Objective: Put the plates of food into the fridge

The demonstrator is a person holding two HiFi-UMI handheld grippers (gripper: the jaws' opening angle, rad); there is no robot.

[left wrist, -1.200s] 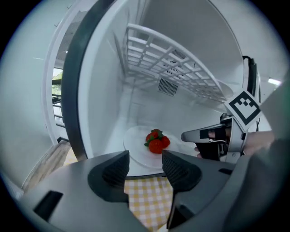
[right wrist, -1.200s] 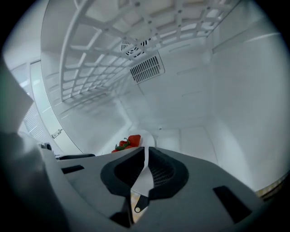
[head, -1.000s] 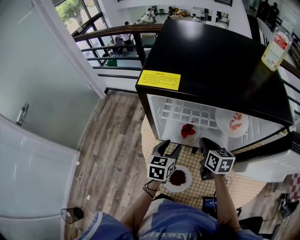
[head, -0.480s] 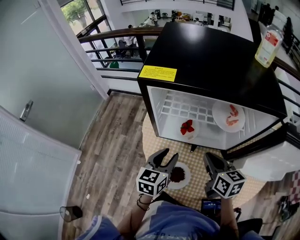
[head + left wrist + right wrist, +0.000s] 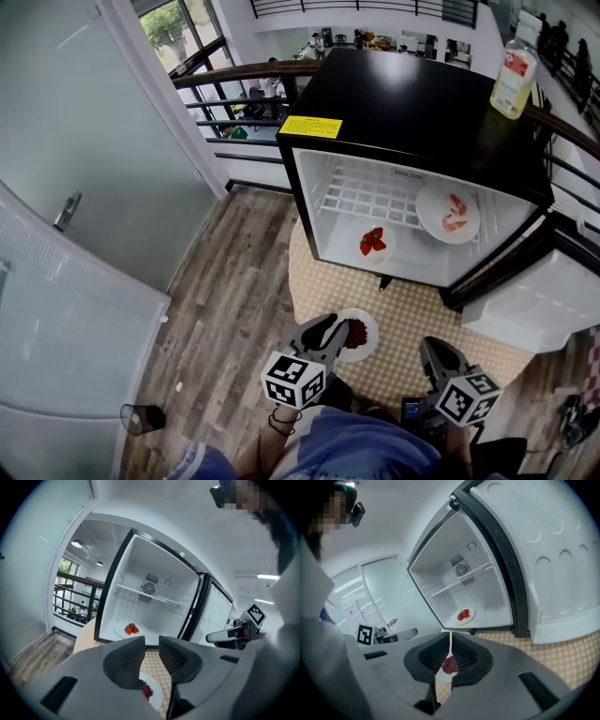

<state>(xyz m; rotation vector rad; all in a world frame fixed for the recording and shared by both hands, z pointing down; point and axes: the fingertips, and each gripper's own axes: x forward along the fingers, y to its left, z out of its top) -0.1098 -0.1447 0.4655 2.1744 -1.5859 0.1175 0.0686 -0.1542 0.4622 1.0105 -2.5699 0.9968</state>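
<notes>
My left gripper (image 5: 152, 645) has jaws that have just been closing to a narrow gap with nothing between them. My right gripper (image 5: 450, 641) has its jaws together and empty, so I judge I must reopen one wide, dip to the rim of the berry plate (image 5: 372, 324) at lower centre and lift it level. It lies on the checked mat (image 5: 422, 314) before the open fridge (image 5: 412, 103), which already holds a strawberry plate (image 5: 389, 248) and a second plate (image 5: 431, 211); wood floor (image 5: 234, 281) runs left to a frosted door (image 5: 84, 159), and a bottle (image 5: 514, 80) stands on the fridge top.
</notes>
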